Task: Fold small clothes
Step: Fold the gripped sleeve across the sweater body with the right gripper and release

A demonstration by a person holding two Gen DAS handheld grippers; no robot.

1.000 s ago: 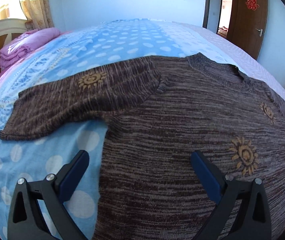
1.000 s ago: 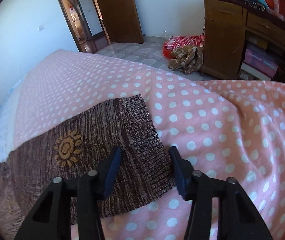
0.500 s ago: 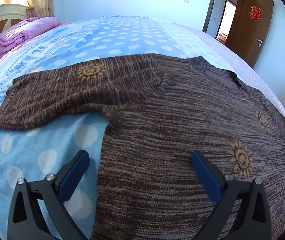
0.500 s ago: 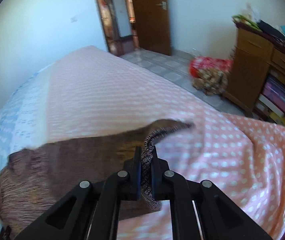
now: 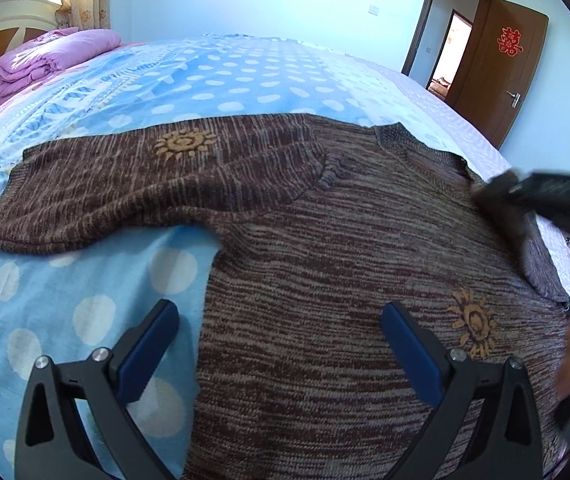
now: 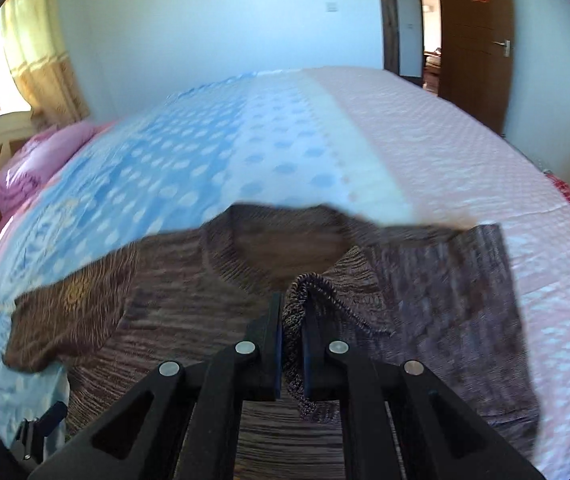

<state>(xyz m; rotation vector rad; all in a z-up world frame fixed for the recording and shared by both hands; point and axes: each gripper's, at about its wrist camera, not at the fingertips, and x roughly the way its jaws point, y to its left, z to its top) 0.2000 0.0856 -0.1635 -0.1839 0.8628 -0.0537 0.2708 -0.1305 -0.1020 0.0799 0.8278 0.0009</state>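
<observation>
Motion blur smears the sweater (image 6: 221,288) and bed (image 6: 425,152) in the right wrist view. In the left wrist view, the right tool (image 5: 541,196) is a dark smudge, and the sweater's hem runs off the near edge.

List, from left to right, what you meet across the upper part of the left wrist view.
Folded purple quilt → sun motif on the sweater's spread sleeve → sweater neckline → brown door with a red emblem.
</observation>
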